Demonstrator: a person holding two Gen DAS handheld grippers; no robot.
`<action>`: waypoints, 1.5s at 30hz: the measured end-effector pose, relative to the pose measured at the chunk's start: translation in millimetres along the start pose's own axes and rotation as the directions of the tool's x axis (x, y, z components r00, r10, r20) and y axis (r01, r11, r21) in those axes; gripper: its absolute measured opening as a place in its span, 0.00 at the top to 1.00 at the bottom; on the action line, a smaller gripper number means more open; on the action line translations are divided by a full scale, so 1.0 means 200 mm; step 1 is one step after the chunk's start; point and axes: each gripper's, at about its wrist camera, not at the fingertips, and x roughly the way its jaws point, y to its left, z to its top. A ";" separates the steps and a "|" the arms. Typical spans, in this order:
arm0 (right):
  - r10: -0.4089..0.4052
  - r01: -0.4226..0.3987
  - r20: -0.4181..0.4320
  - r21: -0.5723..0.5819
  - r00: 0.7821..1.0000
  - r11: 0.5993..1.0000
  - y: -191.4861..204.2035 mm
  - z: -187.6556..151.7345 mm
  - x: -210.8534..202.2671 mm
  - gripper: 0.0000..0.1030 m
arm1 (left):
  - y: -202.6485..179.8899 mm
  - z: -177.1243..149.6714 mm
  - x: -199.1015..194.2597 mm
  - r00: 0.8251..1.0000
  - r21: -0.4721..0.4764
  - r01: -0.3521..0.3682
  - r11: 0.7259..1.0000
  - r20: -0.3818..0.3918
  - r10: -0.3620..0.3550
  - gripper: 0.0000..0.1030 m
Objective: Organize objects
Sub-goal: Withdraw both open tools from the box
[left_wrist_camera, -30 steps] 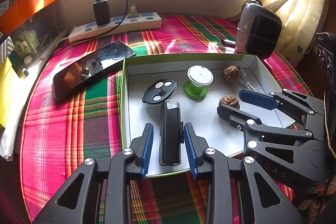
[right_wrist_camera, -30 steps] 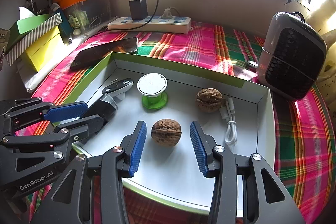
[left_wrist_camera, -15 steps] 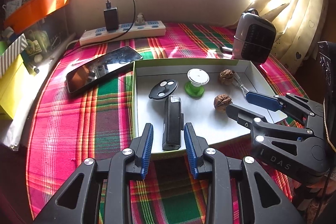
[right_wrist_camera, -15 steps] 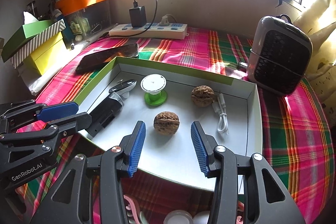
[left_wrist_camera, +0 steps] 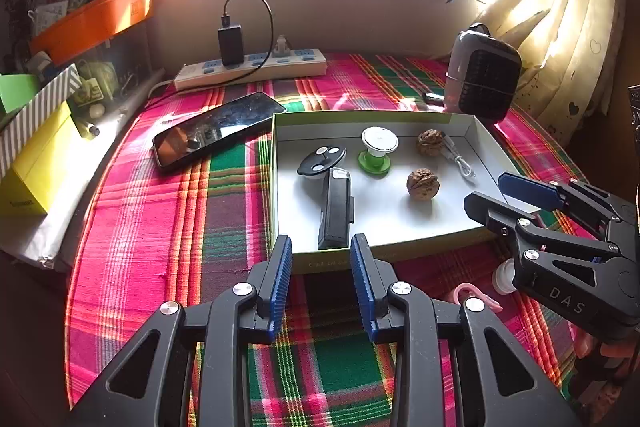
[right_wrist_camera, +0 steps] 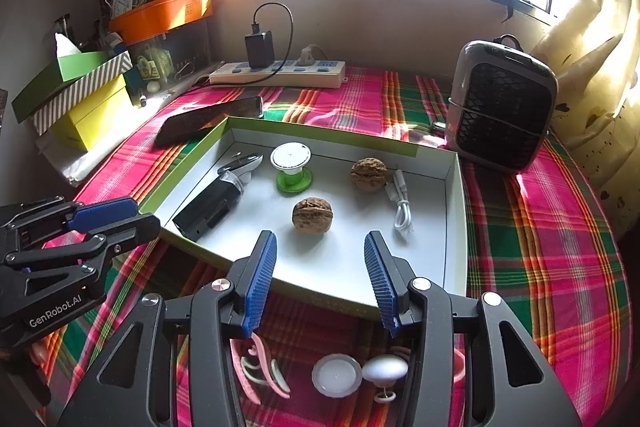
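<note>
A shallow white box with a green rim [left_wrist_camera: 486,143] [right_wrist_camera: 456,227] lies on the plaid cloth. It holds a black bar-shaped device [left_wrist_camera: 335,211] [right_wrist_camera: 210,207], a black key fob [left_wrist_camera: 322,161], a green-and-white spool [left_wrist_camera: 378,151] [right_wrist_camera: 292,167], two walnuts [left_wrist_camera: 423,183] [right_wrist_camera: 312,215] and a white cable [left_wrist_camera: 460,163] [right_wrist_camera: 402,213]. My left gripper [left_wrist_camera: 320,279] is open and empty, in front of the box's near edge. My right gripper [right_wrist_camera: 320,277] is open and empty over the near edge, with pink clips [right_wrist_camera: 256,371] and small white items [right_wrist_camera: 336,375] beneath it.
A black phone [left_wrist_camera: 216,131] lies left of the box. A power strip with a charger [left_wrist_camera: 252,69] runs along the back wall. A grey heater [left_wrist_camera: 484,77] [right_wrist_camera: 500,107] stands at the back right. Yellow and striped boxes [right_wrist_camera: 80,99] stack at the left edge.
Both grippers have pulled back toward me, away from the box. The bar device and the near walnut stay in the box, no longer between the fingers.
</note>
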 end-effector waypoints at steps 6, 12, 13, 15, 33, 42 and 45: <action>-0.007 0.007 0.022 0.006 1.000 1.000 -0.02 -0.04 -0.08 0.54 | -0.01 -0.04 -0.05 1.000 -0.005 0.002 1.000 0.013 -0.002 0.72; -0.025 0.024 0.037 0.008 0.999 1.000 -0.04 -0.10 -0.14 0.54 | -0.04 -0.08 -0.07 1.000 0.001 -0.001 1.000 0.013 0.001 0.72; -0.028 0.028 0.037 0.011 0.999 1.000 -0.05 -0.10 -0.15 0.54 | -0.05 -0.09 -0.08 1.000 0.005 -0.002 1.000 0.012 0.002 0.72; -0.027 0.027 0.036 0.021 0.999 0.999 -0.07 -0.12 -0.16 0.54 | -0.06 -0.10 -0.08 1.000 0.003 0.004 1.000 0.008 -0.004 0.72; -0.078 0.076 0.017 0.091 0.997 0.993 -0.25 -0.30 -0.26 0.52 | -0.22 -0.18 0.00 0.980 -0.013 0.167 0.986 -0.104 -0.167 0.63; -0.089 0.088 0.000 0.147 0.996 0.985 -0.37 -0.36 -0.27 0.50 | -0.34 -0.18 0.07 0.967 -0.021 0.204 0.979 -0.150 -0.205 0.57; -0.081 0.081 -0.006 0.145 0.997 0.986 -0.38 -0.36 -0.26 0.50 | -0.37 -0.18 0.08 0.965 -0.030 0.210 0.977 -0.158 -0.212 0.57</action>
